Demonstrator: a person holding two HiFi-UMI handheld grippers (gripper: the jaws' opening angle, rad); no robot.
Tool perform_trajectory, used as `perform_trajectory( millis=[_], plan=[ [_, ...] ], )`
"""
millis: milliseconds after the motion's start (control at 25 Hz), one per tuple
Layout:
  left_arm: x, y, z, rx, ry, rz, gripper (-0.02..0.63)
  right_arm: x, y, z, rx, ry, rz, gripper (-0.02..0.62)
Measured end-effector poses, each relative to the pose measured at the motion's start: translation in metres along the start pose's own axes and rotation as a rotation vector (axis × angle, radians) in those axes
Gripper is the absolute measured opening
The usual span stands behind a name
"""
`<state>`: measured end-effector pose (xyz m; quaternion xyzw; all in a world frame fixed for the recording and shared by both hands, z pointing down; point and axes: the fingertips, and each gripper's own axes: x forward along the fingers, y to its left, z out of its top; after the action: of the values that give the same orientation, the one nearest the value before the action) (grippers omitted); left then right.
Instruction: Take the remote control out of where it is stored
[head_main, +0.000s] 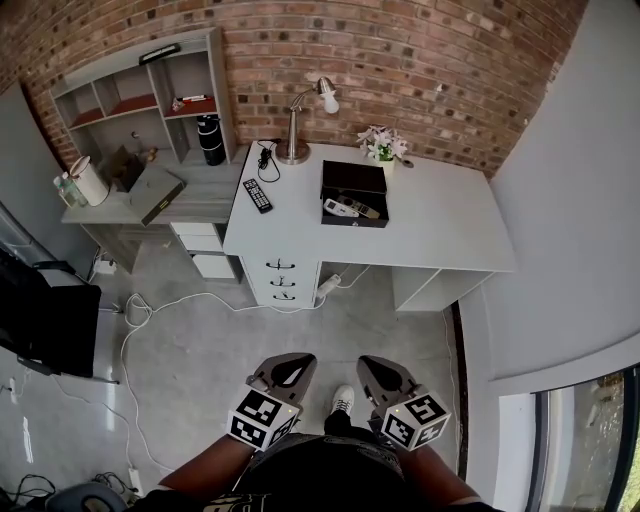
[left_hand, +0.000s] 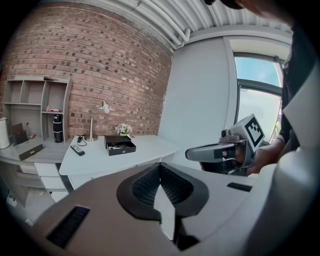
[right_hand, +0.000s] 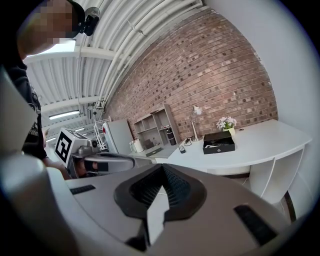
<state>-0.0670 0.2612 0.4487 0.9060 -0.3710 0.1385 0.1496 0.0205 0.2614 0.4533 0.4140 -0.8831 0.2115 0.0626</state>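
While I stand back from the desk (head_main: 440, 225), my left gripper (head_main: 296, 359) and my right gripper (head_main: 373, 362) are held side by side low in front of me. Both point toward the desk across a stretch of bare grey floor (head_main: 200, 350). Each one has its jaws pressed together with nothing between them.

What I am after lies well apart from both grippers, in the open black box (head_main: 352, 220) near the back of the white desk top. A pale remote (head_main: 340, 207) and a dark remote (head_main: 364, 210) lie inside it, side by side, and the lid stands up behind them. A third black remote (head_main: 258, 195) lies flat on the bare desk top to the left of the box, near the desk's left edge.

Behind the box, just beside its far corner, is a small pot of flowers (head_main: 381, 143), and a desk lamp (head_main: 295, 130) stands at the back left. Drawers (head_main: 282, 280) sit under the left end of the desk. Left of the desk is a lower grey counter with a shelf unit (head_main: 150, 95) against the wall and a black flask (head_main: 211, 140) upright in front of it. A red brick wall (head_main: 420, 70) runs behind everything. A white cable (head_main: 180, 300) trails over the floor from below the drawers, and from my left gripper view a tall window (left_hand: 257, 105) shows on the right.
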Motion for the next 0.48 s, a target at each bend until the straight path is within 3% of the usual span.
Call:
perform_trajectory(
  millis=[480],
  plan=[
    [0.094, 0.001, 0.049, 0.007, -0.006, 0.029, 0.006, 0.011, -0.093, 0.045, -0.008, -0.025, 0.040, 0.004]
  ],
)
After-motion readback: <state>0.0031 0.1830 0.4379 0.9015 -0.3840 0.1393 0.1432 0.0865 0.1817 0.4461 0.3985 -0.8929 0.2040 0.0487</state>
